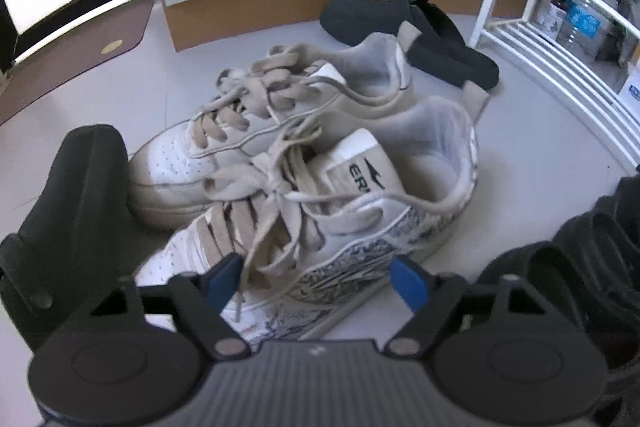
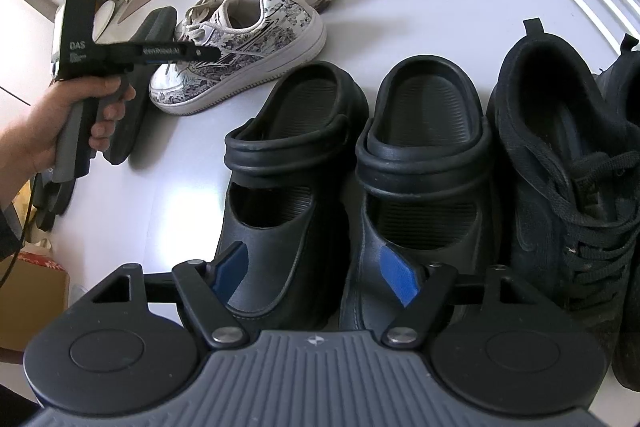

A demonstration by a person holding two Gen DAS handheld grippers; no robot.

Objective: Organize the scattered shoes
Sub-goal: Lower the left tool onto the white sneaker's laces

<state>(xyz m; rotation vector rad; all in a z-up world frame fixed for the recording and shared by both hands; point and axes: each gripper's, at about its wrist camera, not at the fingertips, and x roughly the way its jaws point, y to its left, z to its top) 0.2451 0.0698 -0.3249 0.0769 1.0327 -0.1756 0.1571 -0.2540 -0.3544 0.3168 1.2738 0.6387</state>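
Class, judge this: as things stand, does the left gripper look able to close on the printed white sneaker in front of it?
Probably yes. The left gripper is open right at the printed white sneaker, its blue pads either side of the shoe's front. Only loose laces hang between them; nothing else blocks it.

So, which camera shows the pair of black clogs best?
The right wrist view: both black clogs stand side by side, filling the middle, heel straps and footbeds clear. The left wrist view catches only a dark, blurred edge of them at its lower right.
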